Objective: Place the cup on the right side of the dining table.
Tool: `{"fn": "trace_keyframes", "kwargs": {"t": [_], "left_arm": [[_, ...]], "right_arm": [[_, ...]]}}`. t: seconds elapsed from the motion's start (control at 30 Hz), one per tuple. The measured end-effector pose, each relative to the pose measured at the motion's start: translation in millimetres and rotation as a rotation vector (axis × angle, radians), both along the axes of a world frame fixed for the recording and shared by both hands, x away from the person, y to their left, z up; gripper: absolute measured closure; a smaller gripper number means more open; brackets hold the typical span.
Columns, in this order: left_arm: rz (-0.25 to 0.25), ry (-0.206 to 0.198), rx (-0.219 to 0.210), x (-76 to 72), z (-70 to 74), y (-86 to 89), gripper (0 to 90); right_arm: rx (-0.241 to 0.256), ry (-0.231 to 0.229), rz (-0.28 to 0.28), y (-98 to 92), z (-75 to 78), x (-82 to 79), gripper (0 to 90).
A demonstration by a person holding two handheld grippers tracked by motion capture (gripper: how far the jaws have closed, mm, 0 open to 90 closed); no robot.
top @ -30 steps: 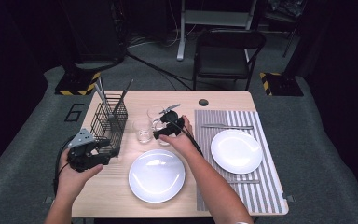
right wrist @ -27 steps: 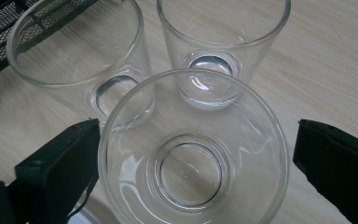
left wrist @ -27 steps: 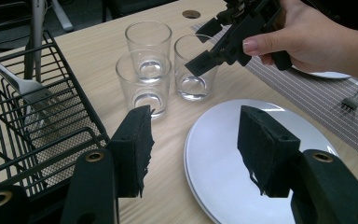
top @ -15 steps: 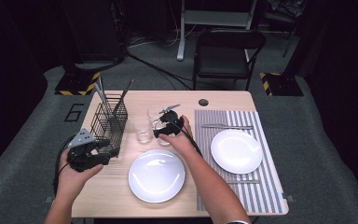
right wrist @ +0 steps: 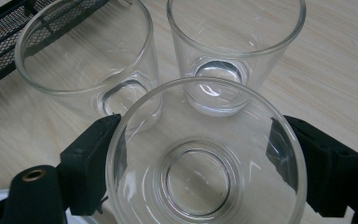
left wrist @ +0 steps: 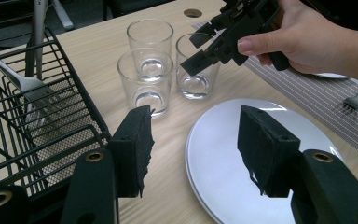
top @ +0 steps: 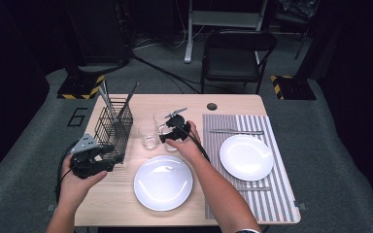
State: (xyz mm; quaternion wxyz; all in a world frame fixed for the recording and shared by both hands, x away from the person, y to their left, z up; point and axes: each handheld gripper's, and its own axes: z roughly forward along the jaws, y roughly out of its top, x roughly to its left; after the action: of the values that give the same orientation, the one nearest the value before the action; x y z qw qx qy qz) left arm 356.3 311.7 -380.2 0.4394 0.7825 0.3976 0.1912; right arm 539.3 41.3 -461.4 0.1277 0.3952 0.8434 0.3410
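Fingers of the right gripper (right wrist: 200, 154) stand on either side of a clear round drinking glass (right wrist: 205, 154), one black pad against each flank of its wall, so they look to be pinching it, though the contact on the far side is hard to judge through the glass. That tumbler stands upright on the pale wooden counter (top: 233, 104), and two more clear glasses of the same kind stand just beyond the fingers, one (right wrist: 86, 60) ahead to their left and one (right wrist: 235, 46) ahead to their right, both close but apart from the held one. From above, the right gripper sits over this cluster of three.

Fingers of the left gripper (left wrist: 193, 149) are spread wide with nothing between them; they hang low above the counter, with a black wire dish rack (left wrist: 23, 130) to their left holding a silver fork (left wrist: 25, 86), and a round white plate (left wrist: 261, 158) lying under and ahead of their right pad.

By my judgement the work is at its start: the grasp on the near glass is just being made, the glass is not yet lifted, and the other two glasses stand untouched.
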Motion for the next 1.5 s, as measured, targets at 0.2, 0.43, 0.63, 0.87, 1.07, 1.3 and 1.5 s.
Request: {"fn": "trace_keyframes", "kwargs": {"t": [0.2, 0.43, 0.63, 0.87, 1.07, 1.3, 1.5], "left_arm": [[0.003, -0.003, -0.003, 0.0, -0.1, 0.5, 44.8], [0.003, -0.002, -0.002, 0.0, -0.1, 0.6, 44.8], [0.002, 0.001, -0.001, 0.4, -0.6, 0.2, 44.8], [0.003, -0.001, -0.003, 0.7, -1.3, -0.4, 44.8], [0.000, 0.004, 0.000, 0.8, -1.9, -1.8, 44.8], [0.000, 0.003, 0.005, 1.2, -2.5, -2.5, 44.8], [-0.003, 0.007, 0.008, 1.6, -2.6, -2.1, 44.8]], "right_arm": [[-0.002, 0.004, -0.001, 0.0, 0.6, 0.0, 17.1], [-0.004, 0.009, -0.004, -0.4, 1.2, 0.1, 17.1], [-0.005, 0.015, -0.003, -1.9, 1.9, 0.2, 17.1], [-0.002, 0.014, -0.006, -4.0, 4.4, -0.6, 17.1], [0.007, 0.002, -0.003, -7.1, 9.6, -2.1, 17.1], [0.010, -0.003, -0.002, -9.7, 15.4, -4.6, 17.1], [0.004, -0.016, 0.001, -13.2, 23.4, -4.3, 17.1]]}}
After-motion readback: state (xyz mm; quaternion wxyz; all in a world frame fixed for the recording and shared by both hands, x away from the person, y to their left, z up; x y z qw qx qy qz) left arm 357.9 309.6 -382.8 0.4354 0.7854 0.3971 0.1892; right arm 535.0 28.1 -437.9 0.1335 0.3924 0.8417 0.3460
